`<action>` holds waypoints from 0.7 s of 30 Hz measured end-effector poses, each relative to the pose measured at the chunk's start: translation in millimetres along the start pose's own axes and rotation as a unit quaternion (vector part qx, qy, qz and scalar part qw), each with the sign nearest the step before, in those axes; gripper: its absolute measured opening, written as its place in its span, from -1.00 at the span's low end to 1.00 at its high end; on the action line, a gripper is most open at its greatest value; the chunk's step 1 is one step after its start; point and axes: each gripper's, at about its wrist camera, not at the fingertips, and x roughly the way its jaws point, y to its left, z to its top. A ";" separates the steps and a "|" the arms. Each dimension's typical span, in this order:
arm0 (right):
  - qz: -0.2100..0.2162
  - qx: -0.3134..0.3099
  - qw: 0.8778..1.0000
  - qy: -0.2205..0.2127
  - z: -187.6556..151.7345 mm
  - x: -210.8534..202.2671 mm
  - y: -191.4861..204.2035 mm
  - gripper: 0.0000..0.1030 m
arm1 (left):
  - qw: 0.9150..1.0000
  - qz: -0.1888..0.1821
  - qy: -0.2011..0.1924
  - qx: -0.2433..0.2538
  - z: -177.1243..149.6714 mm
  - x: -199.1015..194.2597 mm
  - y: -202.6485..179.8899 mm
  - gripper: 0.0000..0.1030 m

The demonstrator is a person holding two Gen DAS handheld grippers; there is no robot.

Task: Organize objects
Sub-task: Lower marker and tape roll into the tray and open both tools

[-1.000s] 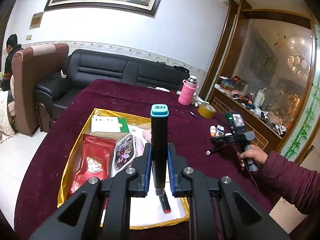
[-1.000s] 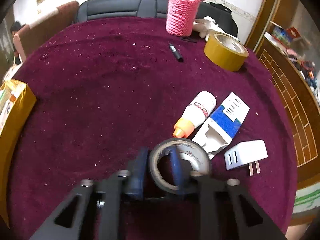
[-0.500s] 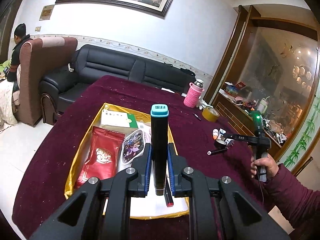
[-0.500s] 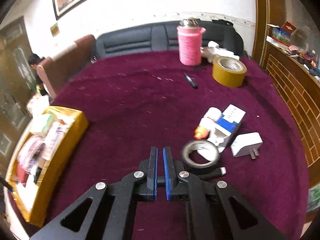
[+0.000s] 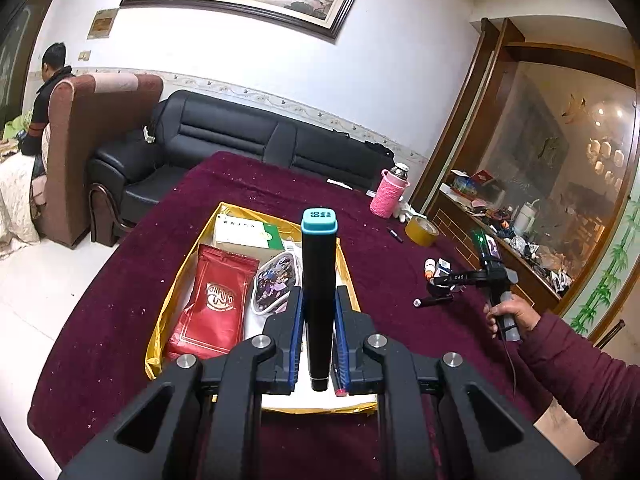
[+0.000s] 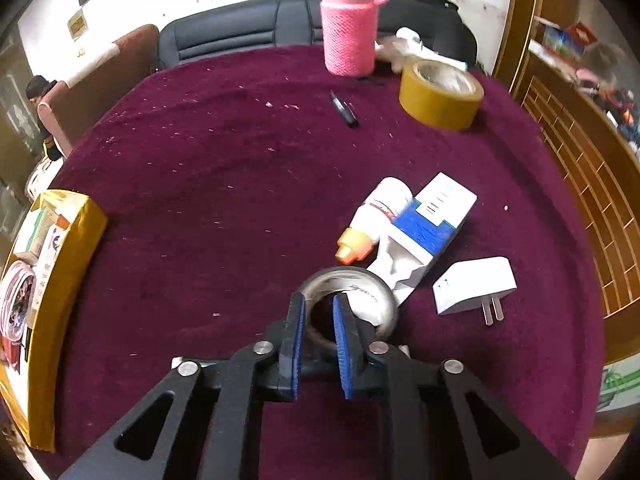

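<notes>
The right gripper (image 6: 319,322) has just been opened a little after hanging clenched above the table; its jaws now straddle the near wall of the black tape roll (image 6: 352,300), not visibly pinched. A teal-capped marker (image 5: 319,276) is clamped in the left gripper (image 5: 318,334) over the yellow tray (image 5: 176,280). A pickup seems imminent.

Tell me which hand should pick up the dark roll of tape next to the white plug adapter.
Right. The right gripper hangs directly over the dark tape roll, jaws slightly apart at its rim. The left gripper is shut on a black marker with a teal cap above the yellow tray.
</notes>
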 end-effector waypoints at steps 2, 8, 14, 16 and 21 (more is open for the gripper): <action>0.007 -0.009 1.000 0.010 1.5 6.3 1.0 -0.31 | 1.000 0.000 0.003 -0.006 0.5 3.9 2.5 -0.72; -0.030 -0.059 0.998 0.019 2.2 25.5 21.4 -0.35 | 1.000 0.002 0.010 -0.004 -1.5 13.1 -0.3 -0.72; -0.015 -0.028 0.999 -0.019 -6.5 2.7 18.1 -0.80 | 1.000 0.000 0.012 -0.016 -1.5 18.8 6.4 -0.72; 0.001 -0.019 0.999 -0.043 -11.6 -14.5 19.3 -0.80 | 1.000 -0.004 0.012 -0.019 -0.5 19.0 7.4 -0.72; 0.048 -0.012 0.995 -0.085 -21.7 -53.4 39.3 -0.80 | 1.000 -0.011 0.018 -0.023 -3.7 17.5 7.6 -0.72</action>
